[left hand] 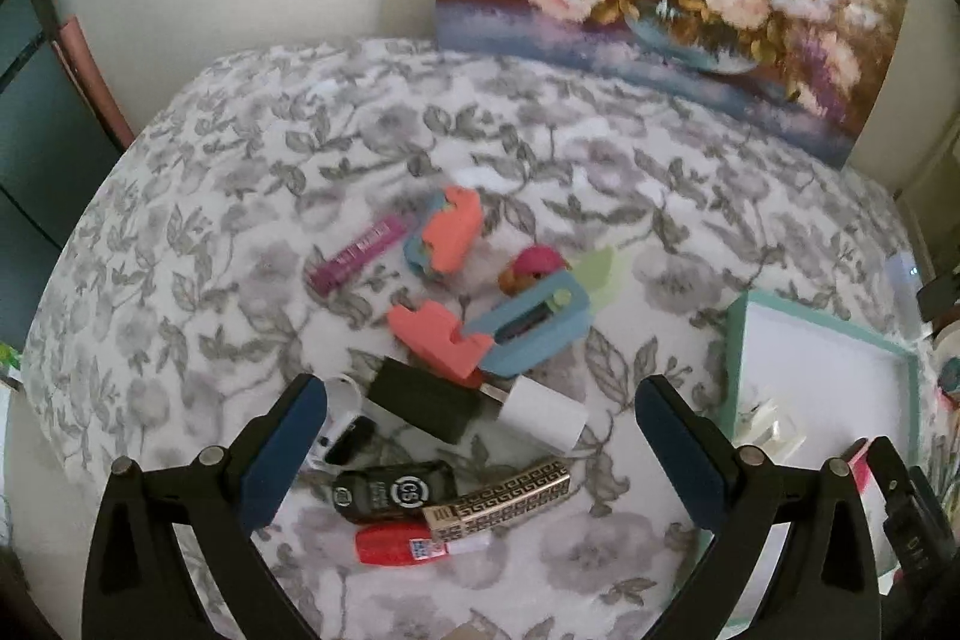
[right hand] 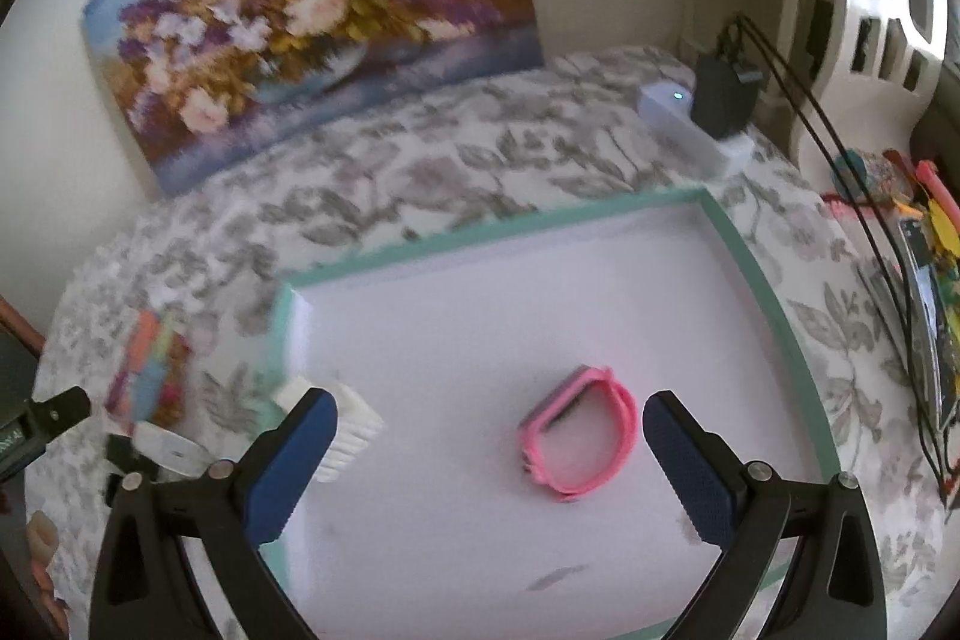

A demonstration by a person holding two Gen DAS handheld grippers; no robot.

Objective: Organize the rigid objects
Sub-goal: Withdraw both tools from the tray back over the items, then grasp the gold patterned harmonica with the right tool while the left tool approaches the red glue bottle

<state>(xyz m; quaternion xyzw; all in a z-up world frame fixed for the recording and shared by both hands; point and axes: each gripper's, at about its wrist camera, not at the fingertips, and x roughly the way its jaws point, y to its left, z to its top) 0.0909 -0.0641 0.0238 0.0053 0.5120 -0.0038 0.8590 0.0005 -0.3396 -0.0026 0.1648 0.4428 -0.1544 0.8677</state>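
Floral cloth covers the tabletop (left hand: 240, 172) under both claws. Left claw (left hand: 480, 448) stands wide apart and empty; between its fingers lie a red bottle (left hand: 396, 544), a gold patterned tube (left hand: 504, 499) and a black case (left hand: 390, 490). Just beyond are a white tube (left hand: 540, 412), coral blocks (left hand: 438, 340), a blue frame (left hand: 534, 328) and a purple tube (left hand: 360, 250). Right claw (right hand: 489, 460) is likewise spread and empty above the teal-rimmed tray (right hand: 750, 256), a pink watch (right hand: 579, 436) between its fingers and a white brush (right hand: 351, 430) by the left finger. Farthest, a flower painting (right hand: 312, 10) leans on the wall.
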